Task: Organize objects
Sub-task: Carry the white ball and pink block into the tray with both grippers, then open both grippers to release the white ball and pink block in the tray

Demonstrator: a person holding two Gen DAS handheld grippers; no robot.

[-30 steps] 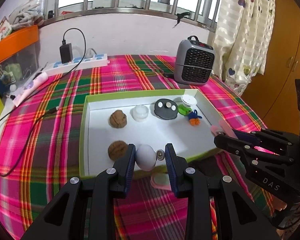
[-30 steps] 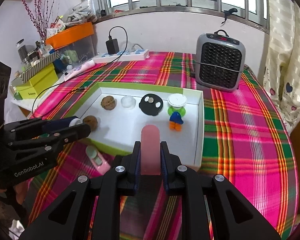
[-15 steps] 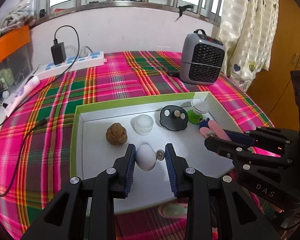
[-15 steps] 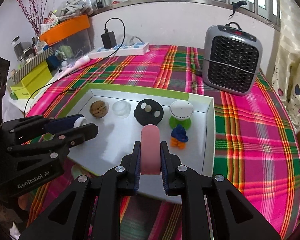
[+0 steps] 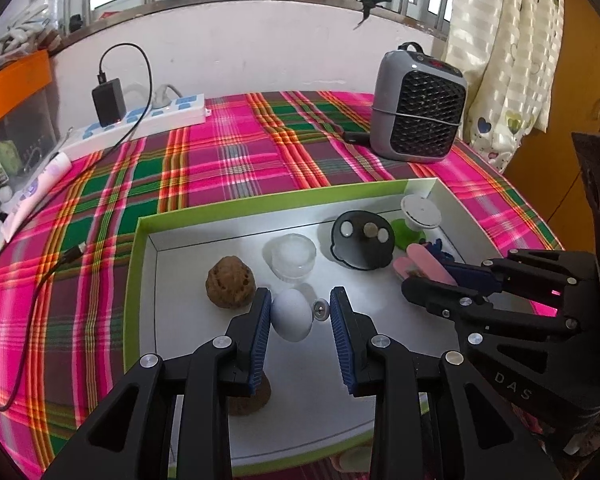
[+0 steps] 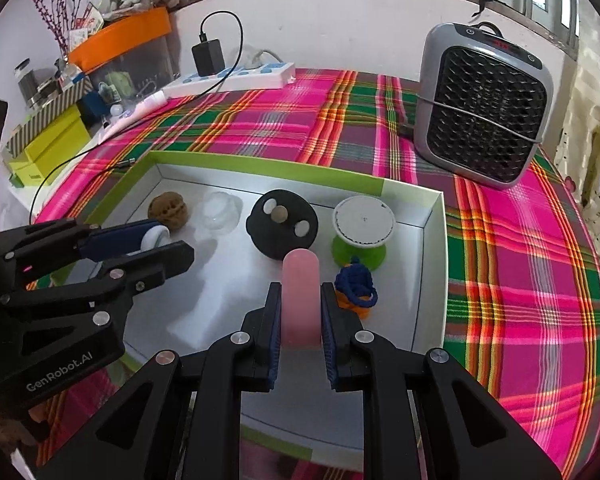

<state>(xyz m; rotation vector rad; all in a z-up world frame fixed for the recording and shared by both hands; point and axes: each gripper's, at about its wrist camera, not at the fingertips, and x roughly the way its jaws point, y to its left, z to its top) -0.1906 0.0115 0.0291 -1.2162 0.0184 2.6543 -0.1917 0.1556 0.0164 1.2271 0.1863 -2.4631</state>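
Observation:
My left gripper [image 5: 300,314] is shut on a white egg-shaped piece with a small metal end [image 5: 292,314], held over the white tray with green rim [image 5: 260,204]. My right gripper [image 6: 300,308] is shut on a pink rounded stick [image 6: 300,292], also above the tray. In the tray sit a brown walnut [image 5: 230,286], a clear cup [image 5: 294,256], a black disc with buttons [image 5: 362,244], a white-topped green spool [image 6: 362,230] and a blue-orange knit toy [image 6: 356,286]. A second walnut [image 5: 248,400] lies under my left fingers.
A grey fan heater [image 6: 484,108] stands behind the tray on the plaid cloth. A white power strip [image 5: 140,124] with charger and cable lies at the back left. Boxes and an orange bin [image 6: 120,36] crowd the left edge. A pink item [image 5: 356,458] lies before the tray.
Both grippers have moved forward over the tray with their objects still held. The tray's contents now look closer and lower in both views.

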